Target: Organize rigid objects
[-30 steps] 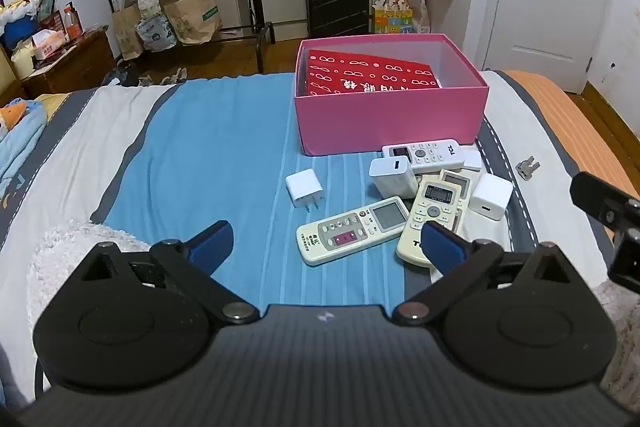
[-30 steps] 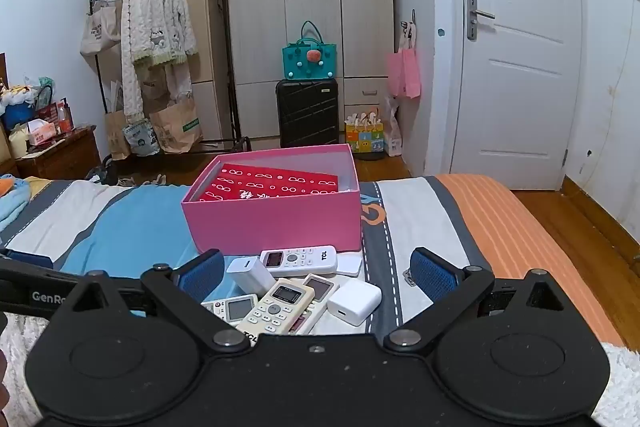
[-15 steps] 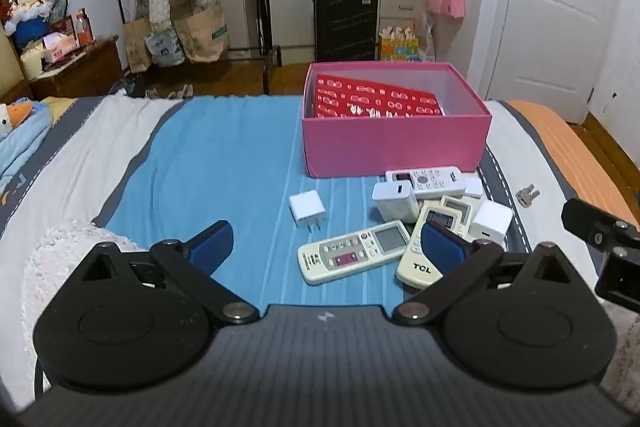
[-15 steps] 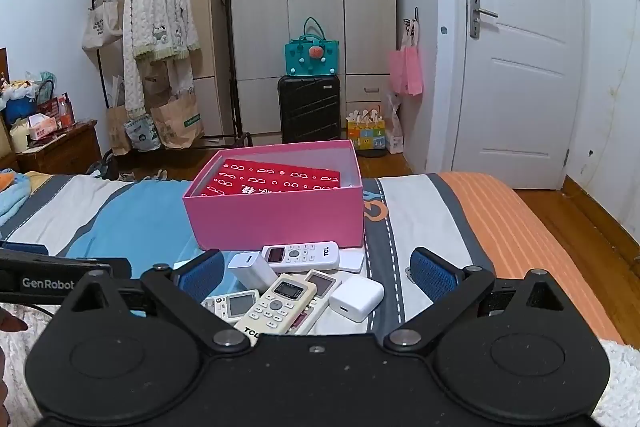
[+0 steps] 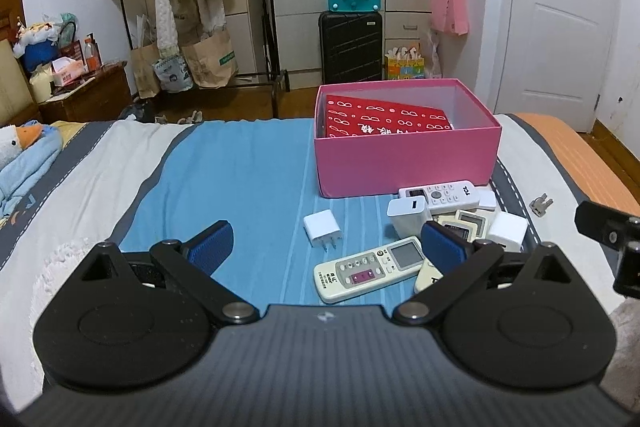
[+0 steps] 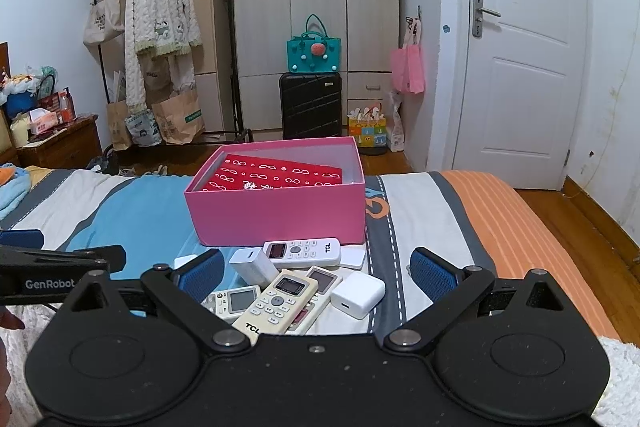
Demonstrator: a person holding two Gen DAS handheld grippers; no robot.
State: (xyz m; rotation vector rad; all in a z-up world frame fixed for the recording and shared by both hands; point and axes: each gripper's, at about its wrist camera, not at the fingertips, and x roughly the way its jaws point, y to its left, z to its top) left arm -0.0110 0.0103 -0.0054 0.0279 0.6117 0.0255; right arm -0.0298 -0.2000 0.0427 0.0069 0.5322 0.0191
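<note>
A pink box [image 5: 406, 157] holding a red packet [image 5: 380, 121] stands on the bed; it also shows in the right wrist view [image 6: 280, 213]. In front of it lie several white remotes, such as one [image 5: 370, 269] near me and a TCL remote [image 6: 302, 251] by the box, and white chargers [image 5: 322, 228] [image 6: 357, 294]. My left gripper [image 5: 326, 245] is open and empty above the near remote. My right gripper [image 6: 316, 273] is open and empty above the pile.
A small metal plug [image 5: 540, 205] lies right of the pile. A blue towel [image 5: 24, 163] sits at the bed's left. A suitcase [image 6: 310, 105], clothes rack [image 6: 160, 39] and door [image 6: 524, 59] stand beyond the bed.
Both grippers have tilted up a little, so the box and pile sit lower in view. Both stay open; nothing on the bed has moved.
</note>
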